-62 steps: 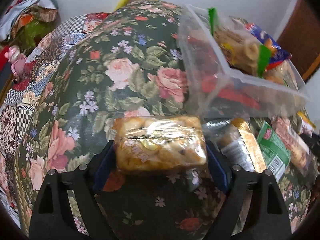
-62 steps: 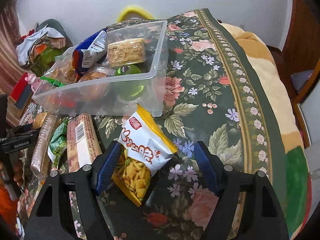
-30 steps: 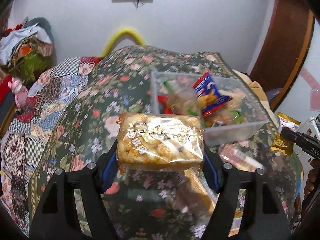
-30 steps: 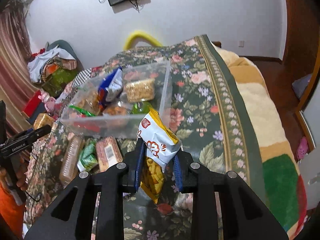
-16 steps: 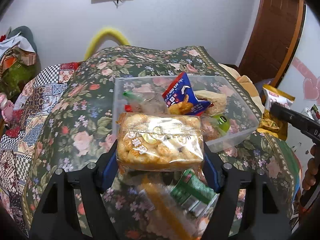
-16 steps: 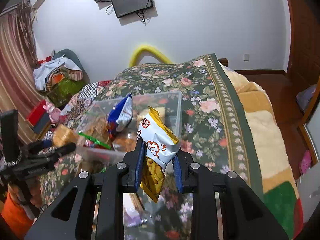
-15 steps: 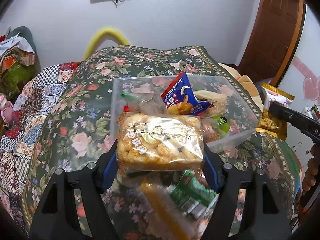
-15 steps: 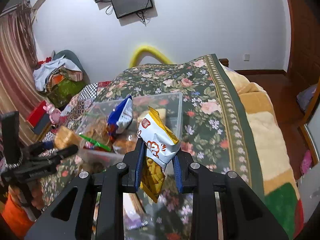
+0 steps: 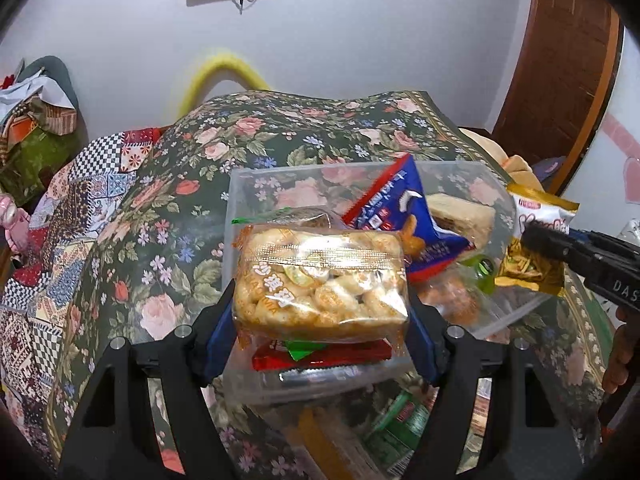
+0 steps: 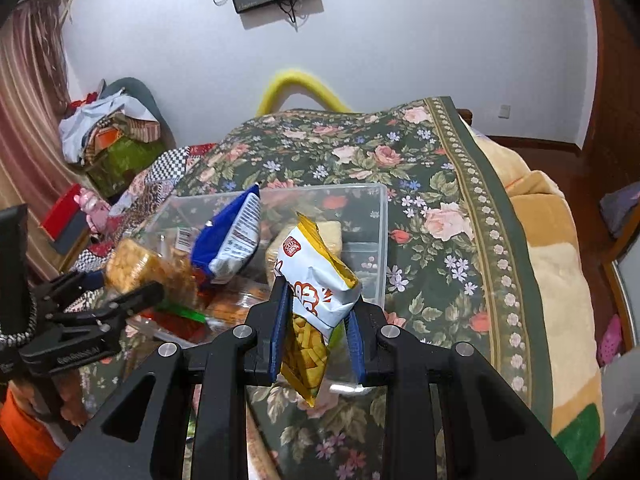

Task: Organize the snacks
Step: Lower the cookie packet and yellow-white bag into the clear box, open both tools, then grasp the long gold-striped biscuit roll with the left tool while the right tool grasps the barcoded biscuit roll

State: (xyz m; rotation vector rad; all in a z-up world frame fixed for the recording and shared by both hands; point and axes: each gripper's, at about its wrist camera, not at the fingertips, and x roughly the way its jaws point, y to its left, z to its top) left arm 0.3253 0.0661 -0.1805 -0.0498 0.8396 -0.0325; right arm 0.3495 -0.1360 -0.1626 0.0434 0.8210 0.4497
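My left gripper is shut on a clear pack of golden biscuits and holds it over the near end of the clear plastic bin. My right gripper is shut on a white and yellow chip bag, held above the bin's near right rim. The bin holds a blue snack bag, a pale cracker pack, a green jelly cup and red packets. The right gripper with its bag shows at the right of the left wrist view.
The bin sits on a bed with a dark floral cover. Loose snack packs lie in front of the bin. A pile of clothes and boxes stands at the far left. A wooden door is at the right.
Both grippers have lifted their snacks off the bed and carried them over the bin; the right gripper closed on the chip bag early on. In the last half second both moved closer over the bin.
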